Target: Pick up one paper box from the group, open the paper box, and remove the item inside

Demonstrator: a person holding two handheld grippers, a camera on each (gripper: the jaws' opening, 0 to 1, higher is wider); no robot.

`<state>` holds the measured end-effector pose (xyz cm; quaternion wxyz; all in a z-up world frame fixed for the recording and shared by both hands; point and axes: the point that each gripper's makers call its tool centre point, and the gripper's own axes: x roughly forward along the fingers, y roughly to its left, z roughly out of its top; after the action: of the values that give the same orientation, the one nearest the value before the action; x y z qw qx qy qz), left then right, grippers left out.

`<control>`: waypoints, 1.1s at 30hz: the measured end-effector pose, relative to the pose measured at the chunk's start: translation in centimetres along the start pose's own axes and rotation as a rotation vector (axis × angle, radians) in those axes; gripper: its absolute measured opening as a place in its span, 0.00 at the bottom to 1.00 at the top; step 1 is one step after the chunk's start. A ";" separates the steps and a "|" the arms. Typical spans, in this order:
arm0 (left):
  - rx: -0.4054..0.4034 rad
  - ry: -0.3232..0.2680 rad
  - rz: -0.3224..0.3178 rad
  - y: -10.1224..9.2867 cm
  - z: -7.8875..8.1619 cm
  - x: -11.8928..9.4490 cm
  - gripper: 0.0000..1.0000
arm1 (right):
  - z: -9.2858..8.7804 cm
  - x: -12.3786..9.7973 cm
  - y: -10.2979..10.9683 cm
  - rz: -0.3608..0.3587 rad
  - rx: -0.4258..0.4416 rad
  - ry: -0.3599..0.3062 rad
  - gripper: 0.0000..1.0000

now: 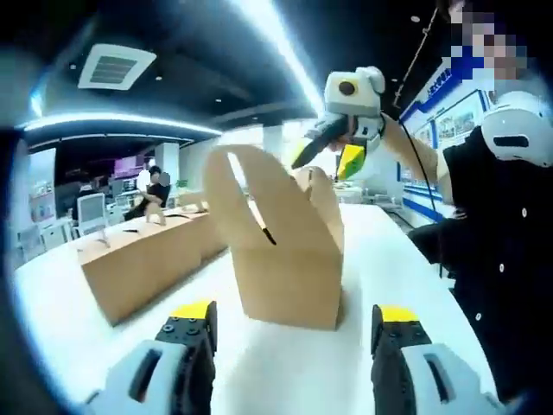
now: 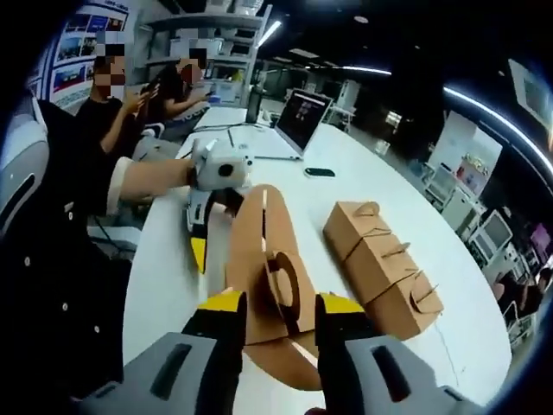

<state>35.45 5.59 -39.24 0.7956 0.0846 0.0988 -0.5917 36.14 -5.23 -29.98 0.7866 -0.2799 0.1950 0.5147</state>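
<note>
White and long, the table (image 1: 285, 363) runs through an open office lit by ceiling strip lights, with seated people at its far end.

1 paper box (image 1: 289, 268) stands apart from the group, upright on the table just ahead of the left hand-held gripper (image 1: 294, 333). Its rounded top flaps (image 1: 246, 194) are raised and spread, so the box looks partly open. In the right gripper view the same paper box (image 2: 259, 259) sits directly at the right hand-held gripper (image 2: 276, 316), whose yellow-tipped jaws stand on either side of a curled tab with a round cut-out (image 2: 285, 290); I cannot tell whether they actually pinch it. The left hand-held gripper has its jaws wide apart, holding nothing.

Beside the box lies the rest of the group, a row of closed paper boxes (image 2: 380, 264) set end to end. Farther along are a laptop (image 2: 302, 117) and a dark phone (image 2: 320, 172).

As a judgement: picking 1 box out is done, opening is under way, and the flaps need spreading further. Nothing of the item inside can be seen, so its removal is left.
</note>
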 end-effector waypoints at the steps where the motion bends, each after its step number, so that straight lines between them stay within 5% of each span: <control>1: -0.004 0.002 0.021 -0.2 0.1 -0.6 0.67 | -0.1 -0.4 -0.2 -0.006 0.010 -0.011 0.31; 6: 0.019 0.033 0.074 -2.6 1.5 -3.5 0.66 | -1.1 -1.2 -0.7 -0.035 0.035 -0.033 0.29; 14: -0.006 0.119 0.162 -5.3 6.9 -4.4 0.58 | -1.3 -1.7 -1.1 -0.048 0.057 -0.062 0.27; 17: -0.061 0.150 0.214 -5.1 8.2 -3.8 0.55 | -0.9 -1.9 -1.1 -0.050 0.051 -0.073 0.26; 20: 0.014 0.204 0.272 -4.1 9.5 -2.7 0.47 | -0.5 -1.6 -1.0 -0.047 0.039 -0.069 0.25; 23: 0.031 0.214 0.262 -3.9 10.8 -1.0 0.40 | -0.3 -0.9 -1.0 -0.035 0.019 -0.045 0.25; 33: 0.201 0.428 0.217 -2.6 9.6 3.8 0.28 | 0.2 1.9 -1.8 0.001 -0.026 0.017 0.22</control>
<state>34.58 -1.06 -30.94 0.8031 0.2967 0.1956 -0.4782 38.54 -4.36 -30.54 0.7809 -0.2944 0.1952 0.5152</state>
